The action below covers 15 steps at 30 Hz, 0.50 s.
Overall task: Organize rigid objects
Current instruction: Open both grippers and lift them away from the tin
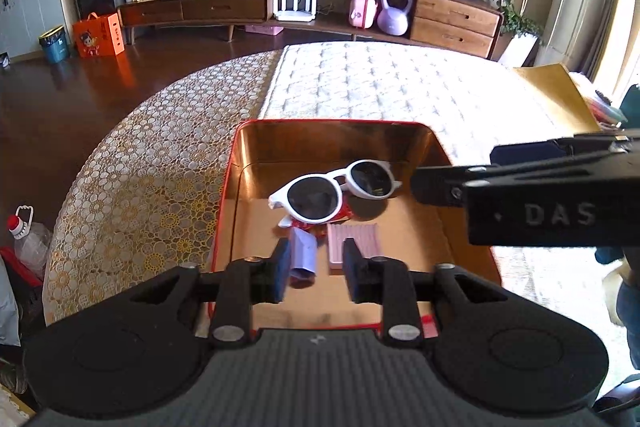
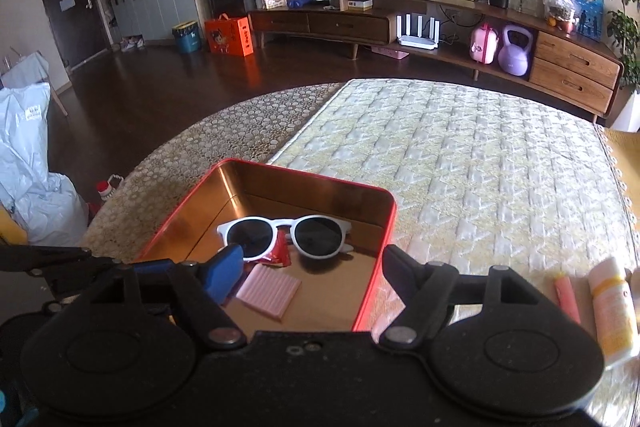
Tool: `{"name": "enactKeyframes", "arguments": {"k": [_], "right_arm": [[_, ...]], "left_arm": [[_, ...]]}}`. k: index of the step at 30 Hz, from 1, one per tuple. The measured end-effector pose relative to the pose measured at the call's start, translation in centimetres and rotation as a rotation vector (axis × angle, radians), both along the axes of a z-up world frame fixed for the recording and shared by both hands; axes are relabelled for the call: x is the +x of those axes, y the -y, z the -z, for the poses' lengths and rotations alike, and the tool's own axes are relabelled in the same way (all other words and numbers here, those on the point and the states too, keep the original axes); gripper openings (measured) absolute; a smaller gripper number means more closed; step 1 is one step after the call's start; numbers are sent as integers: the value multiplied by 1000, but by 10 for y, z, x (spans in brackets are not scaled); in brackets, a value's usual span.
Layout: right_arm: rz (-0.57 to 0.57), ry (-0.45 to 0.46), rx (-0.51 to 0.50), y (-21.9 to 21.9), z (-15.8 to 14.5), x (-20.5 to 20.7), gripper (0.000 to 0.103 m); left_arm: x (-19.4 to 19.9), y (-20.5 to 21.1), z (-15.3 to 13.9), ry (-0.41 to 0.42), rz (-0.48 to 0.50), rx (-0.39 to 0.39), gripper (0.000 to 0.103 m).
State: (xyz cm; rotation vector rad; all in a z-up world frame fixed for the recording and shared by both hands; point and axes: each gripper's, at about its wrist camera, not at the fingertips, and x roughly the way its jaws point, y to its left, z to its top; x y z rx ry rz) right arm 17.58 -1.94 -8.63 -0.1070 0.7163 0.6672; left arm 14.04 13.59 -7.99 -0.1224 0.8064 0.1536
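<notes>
A red tin (image 1: 332, 123) with a gold inside stands on the table. In it lie white sunglasses (image 1: 320, 195), a pink ribbed block (image 1: 352, 239), a small purple packet (image 1: 303, 251) and a red wrapper (image 2: 282, 251). My left gripper (image 1: 316, 273) hovers over the tin's near end, open by a narrow gap. The purple packet shows just beyond its left pad, and no pad presses on it. My right gripper (image 2: 312, 267) is wide open above the tin (image 2: 312, 179), over the sunglasses (image 2: 260, 233) and pink block (image 2: 268, 289). Nothing is gripped.
A pink tube (image 2: 566, 291) and a white-and-yellow tube (image 2: 612, 311) lie on the quilted mat (image 2: 480, 167) right of the tin. A yellow envelope (image 1: 556, 95) sits at the far right. The round table's edge (image 1: 100, 155) curves off to the left.
</notes>
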Motion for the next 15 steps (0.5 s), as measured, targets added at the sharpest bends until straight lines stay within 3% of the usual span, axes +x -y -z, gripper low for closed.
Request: {"name": "enactKeyframes", "arguments": {"k": [1, 4, 5, 15], "right_arm": [[8, 0, 18, 6, -2, -4, 78], [22, 6, 61, 24, -7, -19, 85], [28, 8, 71, 31, -9, -24, 85], [135, 53, 156, 105, -16, -70, 101]], "left_arm": [[-2, 2, -2, 5, 2, 0, 35], [-12, 11, -10, 38, 8, 9, 62], [-14, 14, -13, 51, 13, 11, 66], [-30, 45, -32, 77, 62, -18, 71]]}}
